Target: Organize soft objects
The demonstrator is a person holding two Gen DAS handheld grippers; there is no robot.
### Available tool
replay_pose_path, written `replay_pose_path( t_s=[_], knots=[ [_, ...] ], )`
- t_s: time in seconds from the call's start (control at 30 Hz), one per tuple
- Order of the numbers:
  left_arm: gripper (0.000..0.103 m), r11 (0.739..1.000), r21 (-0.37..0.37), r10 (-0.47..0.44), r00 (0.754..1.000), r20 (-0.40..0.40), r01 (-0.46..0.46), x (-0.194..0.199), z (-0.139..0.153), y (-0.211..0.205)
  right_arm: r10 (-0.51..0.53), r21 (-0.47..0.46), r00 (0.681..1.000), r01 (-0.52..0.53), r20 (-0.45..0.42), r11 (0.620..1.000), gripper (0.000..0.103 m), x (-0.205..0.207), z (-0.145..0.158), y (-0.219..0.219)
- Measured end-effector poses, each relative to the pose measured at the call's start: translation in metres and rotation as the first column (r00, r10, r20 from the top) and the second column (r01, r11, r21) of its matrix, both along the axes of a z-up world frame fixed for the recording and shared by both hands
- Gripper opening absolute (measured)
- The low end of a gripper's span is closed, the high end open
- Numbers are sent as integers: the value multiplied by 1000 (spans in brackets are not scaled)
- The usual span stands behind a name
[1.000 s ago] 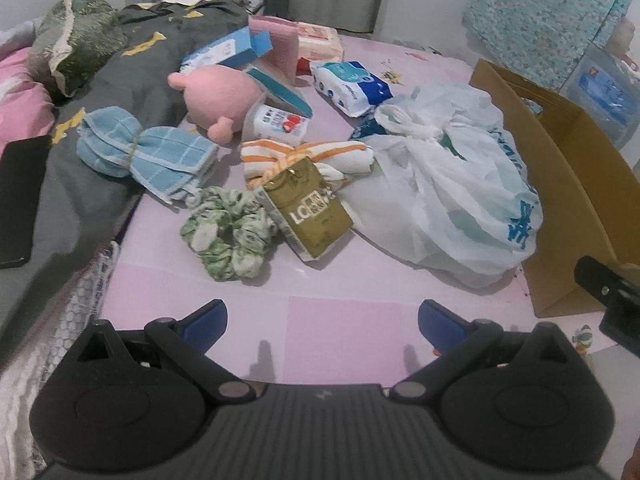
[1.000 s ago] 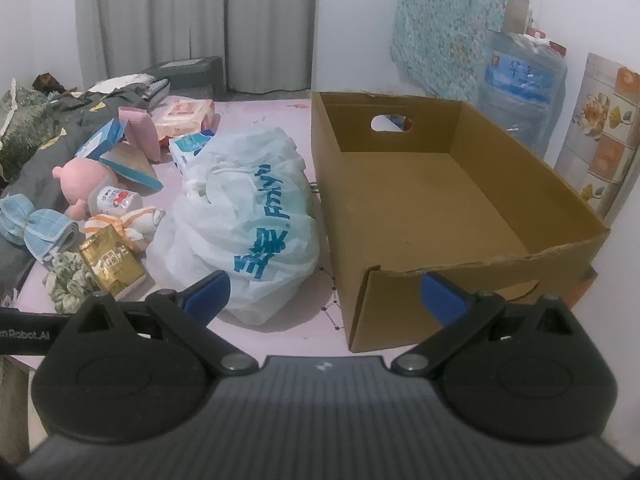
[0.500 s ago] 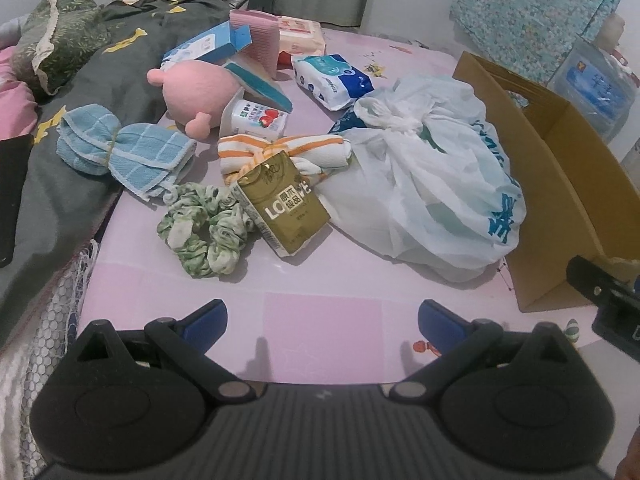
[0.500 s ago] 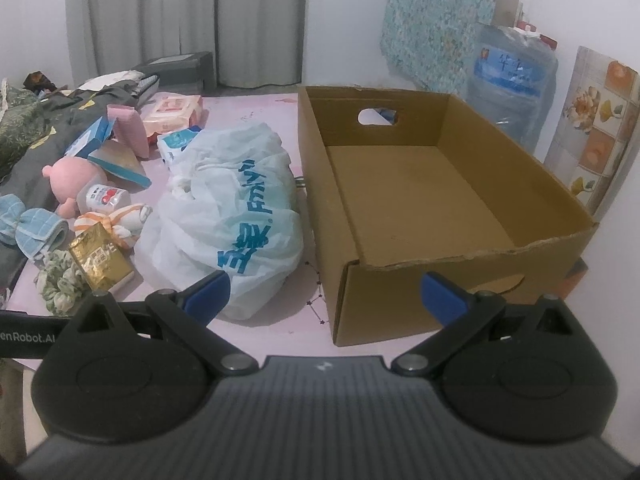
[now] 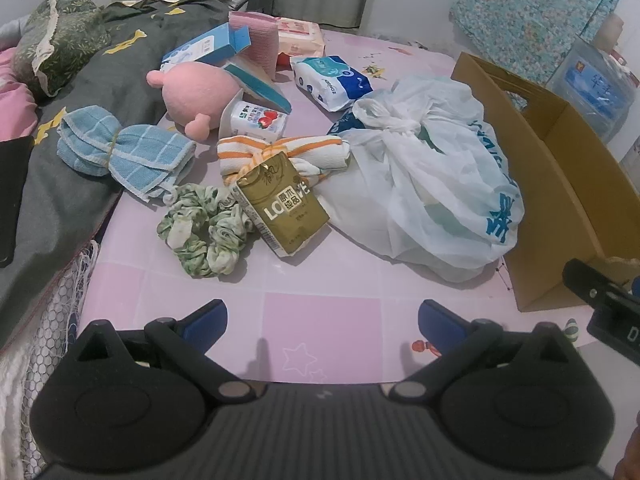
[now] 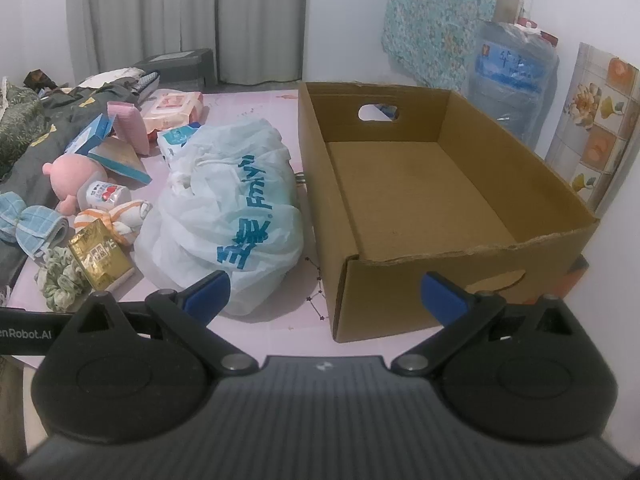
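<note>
The left gripper (image 5: 322,316) is held with fingers spread wide and empty above the pink mat (image 5: 320,320), the green scrunchie (image 5: 200,234) lying ahead, slightly left; the right gripper (image 6: 326,290), likewise spread, is aimed between a white plastic bag (image 6: 224,216) and an empty cardboard box (image 6: 420,184)

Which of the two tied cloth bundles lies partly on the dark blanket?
The blue checked bundle; the orange-striped one lies wholly on the pink sheet.
</note>
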State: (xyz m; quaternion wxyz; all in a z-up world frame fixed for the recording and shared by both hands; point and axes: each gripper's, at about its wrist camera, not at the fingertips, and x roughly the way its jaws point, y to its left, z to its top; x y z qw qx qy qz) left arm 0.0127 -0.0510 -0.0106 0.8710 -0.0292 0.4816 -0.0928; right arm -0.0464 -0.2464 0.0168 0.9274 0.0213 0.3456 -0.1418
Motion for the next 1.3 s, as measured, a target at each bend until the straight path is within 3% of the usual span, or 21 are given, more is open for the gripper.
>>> replay_pose_path(
  t_s=[1.3],
  knots=[
    [102,1000,15,12,1000,7,-12,-3,-4,6,-1,-4,1000,1,1,1000,102,-2,-1,0]
  ],
)
